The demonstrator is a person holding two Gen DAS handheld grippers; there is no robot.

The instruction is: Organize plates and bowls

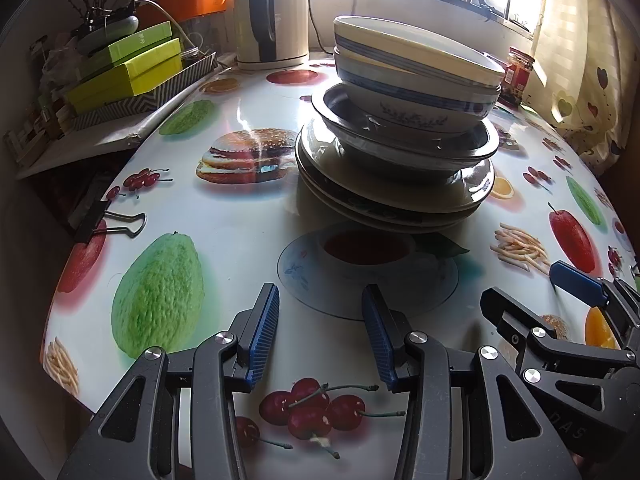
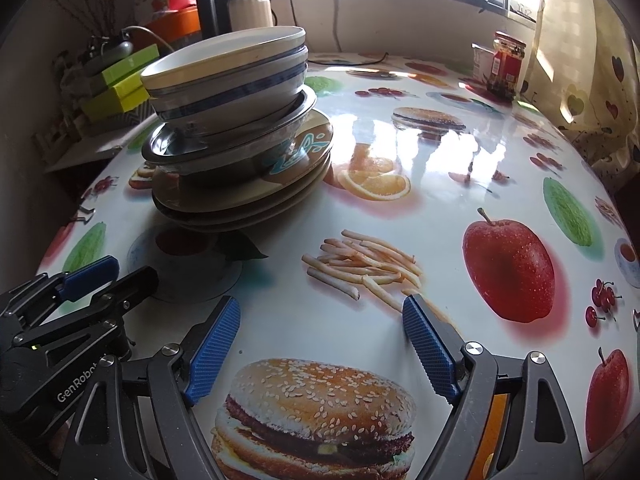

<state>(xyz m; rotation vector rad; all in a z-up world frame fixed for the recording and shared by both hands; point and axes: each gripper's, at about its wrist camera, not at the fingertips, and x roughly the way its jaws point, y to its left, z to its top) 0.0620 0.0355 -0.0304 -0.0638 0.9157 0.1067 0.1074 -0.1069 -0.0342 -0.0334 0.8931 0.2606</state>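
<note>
One pile of dishes stands on the fruit-print table: two white bowls with blue bands [image 1: 416, 76] [image 2: 228, 80] nest on top, tilted. Under them sits a dark metal bowl [image 1: 404, 136] [image 2: 236, 140], and below that lie flat plates [image 1: 392, 196] [image 2: 248, 196]. My left gripper [image 1: 320, 308] hovers open over the table in front of the pile, nothing between its blue pads [image 1: 264, 332]. My right gripper [image 2: 322, 324] is open wider, to the right of the pile, over printed fries and a burger. Each gripper shows at the edge of the other's view: the right gripper [image 1: 532, 292], the left gripper [image 2: 120, 272].
A kettle [image 1: 272, 12] stands behind the pile. Green boxes [image 1: 128, 68] stack on a side shelf at the left. A red-labelled jar [image 2: 506, 66] stands at the far right near the curtain. A binder clip [image 1: 108, 224] grips the table's left edge.
</note>
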